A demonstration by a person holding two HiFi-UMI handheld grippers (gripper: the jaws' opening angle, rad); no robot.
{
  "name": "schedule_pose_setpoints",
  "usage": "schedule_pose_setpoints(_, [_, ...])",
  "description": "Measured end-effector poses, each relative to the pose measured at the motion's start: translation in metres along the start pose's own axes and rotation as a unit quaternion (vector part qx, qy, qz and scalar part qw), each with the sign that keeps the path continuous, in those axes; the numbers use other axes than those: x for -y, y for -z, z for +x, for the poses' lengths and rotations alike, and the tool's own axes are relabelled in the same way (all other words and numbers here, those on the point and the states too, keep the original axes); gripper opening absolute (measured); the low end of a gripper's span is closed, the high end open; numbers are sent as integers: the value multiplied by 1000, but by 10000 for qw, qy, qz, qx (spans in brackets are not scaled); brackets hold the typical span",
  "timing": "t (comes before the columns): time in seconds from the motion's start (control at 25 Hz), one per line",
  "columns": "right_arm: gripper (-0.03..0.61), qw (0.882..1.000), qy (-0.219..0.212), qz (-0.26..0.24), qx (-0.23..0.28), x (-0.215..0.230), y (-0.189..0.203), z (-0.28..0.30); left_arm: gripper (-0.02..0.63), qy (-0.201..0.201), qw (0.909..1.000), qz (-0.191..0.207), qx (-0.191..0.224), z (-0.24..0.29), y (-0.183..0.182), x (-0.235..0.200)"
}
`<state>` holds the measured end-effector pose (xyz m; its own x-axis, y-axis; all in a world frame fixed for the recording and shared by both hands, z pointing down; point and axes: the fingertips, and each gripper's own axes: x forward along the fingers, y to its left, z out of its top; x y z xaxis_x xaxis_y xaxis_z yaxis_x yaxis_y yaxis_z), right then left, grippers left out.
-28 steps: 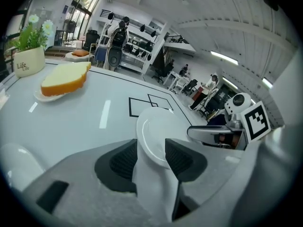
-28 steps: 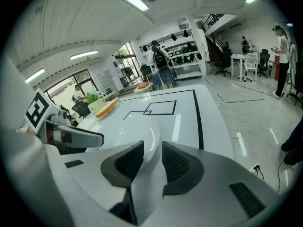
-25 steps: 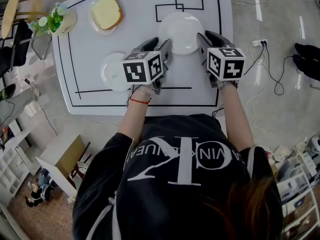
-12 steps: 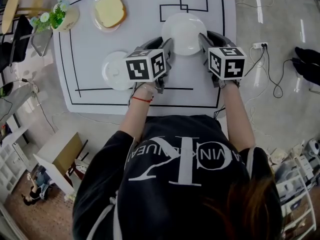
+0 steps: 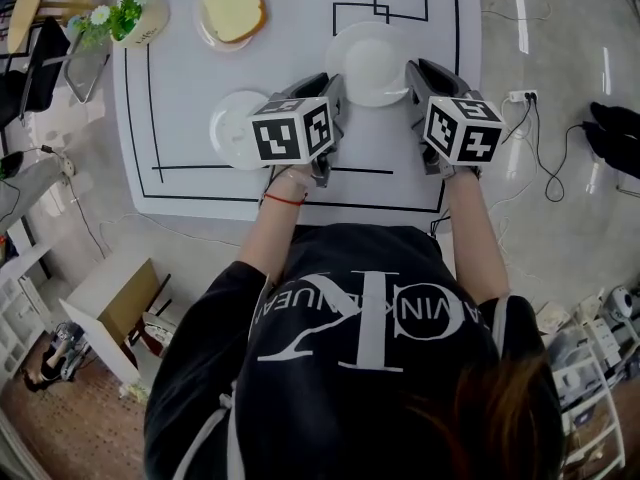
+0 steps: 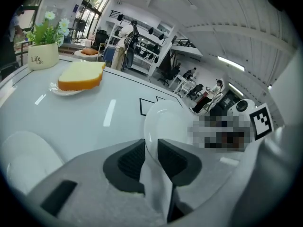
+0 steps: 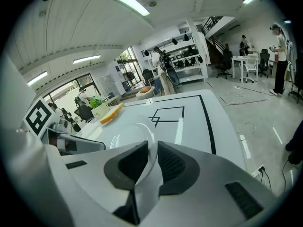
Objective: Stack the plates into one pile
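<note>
A large white plate [image 5: 370, 60] lies on the white table [image 5: 190, 78], and my two grippers hold it from either side. The left gripper [image 5: 335, 90] has the plate's left rim [image 6: 168, 122] between its pads, and its jaws are closing and pressing on it. On the opposite edge, the right gripper [image 5: 411, 76] is closing too, with the rim [image 7: 128, 137] pinched between its pads. A smaller white plate [image 5: 238, 128] sits left of the left gripper's marker cube. In the gripper views, the left gripper [image 6: 151, 144] and right gripper [image 7: 152, 149] both show rim filling the gap.
A plate with a slice of bread [image 5: 232, 6] stands at the far left of the table, beside a potted plant [image 5: 128, 16]. Black lines mark the tabletop. Cables and a power strip [image 5: 522, 96] lie on the floor to the right.
Both grippers' jaws have narrowed onto the large plate's rim. The hands have hardly moved; the head view has shifted a little.
</note>
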<state>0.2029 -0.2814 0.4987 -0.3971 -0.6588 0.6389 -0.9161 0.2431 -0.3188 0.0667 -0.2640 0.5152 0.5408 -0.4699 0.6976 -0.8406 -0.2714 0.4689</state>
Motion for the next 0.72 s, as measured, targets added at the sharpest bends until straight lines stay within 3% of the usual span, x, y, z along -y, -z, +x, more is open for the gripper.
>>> schedule_pose_setpoints(0.32, [61, 9995, -238, -143, 139, -37, -4, -4, 87, -152, 9993, -171, 281, -34, 1, -16])
schedule_pose_setpoints(0.72, [60, 9946, -975, -351, -33, -123, 8, 9, 87, -554, 9930, -750, 719, -108, 21, -66])
